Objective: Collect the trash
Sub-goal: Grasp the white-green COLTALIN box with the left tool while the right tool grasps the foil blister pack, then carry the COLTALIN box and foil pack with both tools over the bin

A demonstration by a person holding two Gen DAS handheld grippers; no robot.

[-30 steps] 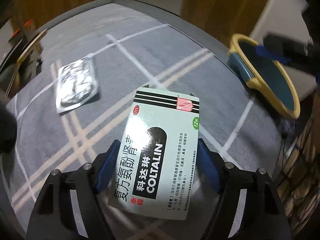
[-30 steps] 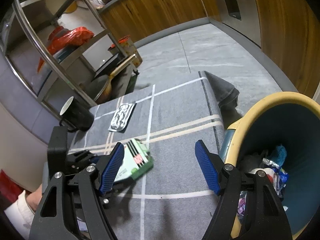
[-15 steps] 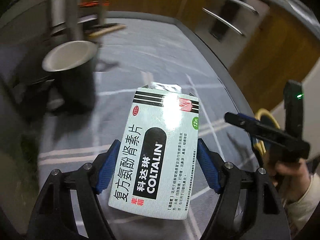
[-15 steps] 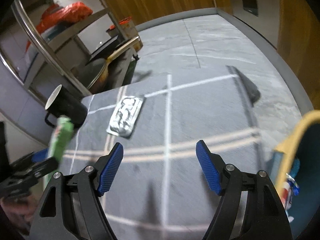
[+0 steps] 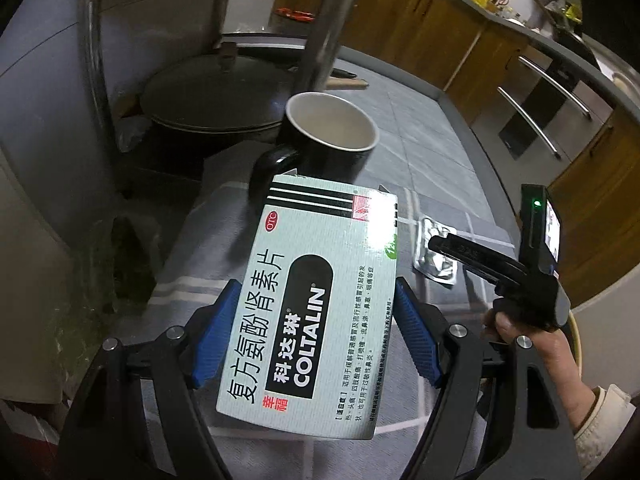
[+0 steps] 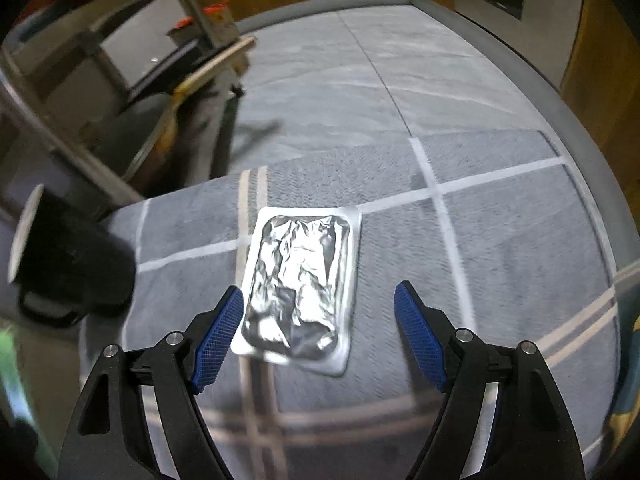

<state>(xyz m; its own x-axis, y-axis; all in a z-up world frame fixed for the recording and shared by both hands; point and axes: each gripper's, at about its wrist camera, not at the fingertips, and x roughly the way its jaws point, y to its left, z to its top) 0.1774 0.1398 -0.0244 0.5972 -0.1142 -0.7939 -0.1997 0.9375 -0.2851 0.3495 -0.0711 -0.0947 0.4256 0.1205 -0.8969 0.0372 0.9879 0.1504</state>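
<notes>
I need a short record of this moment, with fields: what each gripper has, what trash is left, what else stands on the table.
left gripper: shut on medicine box
right gripper: jaws open, above foil blister pack, not touching
trash left: foil blister pack, flat on grey checked cloth
other item: black mug, upright

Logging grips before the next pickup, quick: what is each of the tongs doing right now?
Left tongs: shut on the medicine box.
Right tongs: open, empty, above the foil pack.
</notes>
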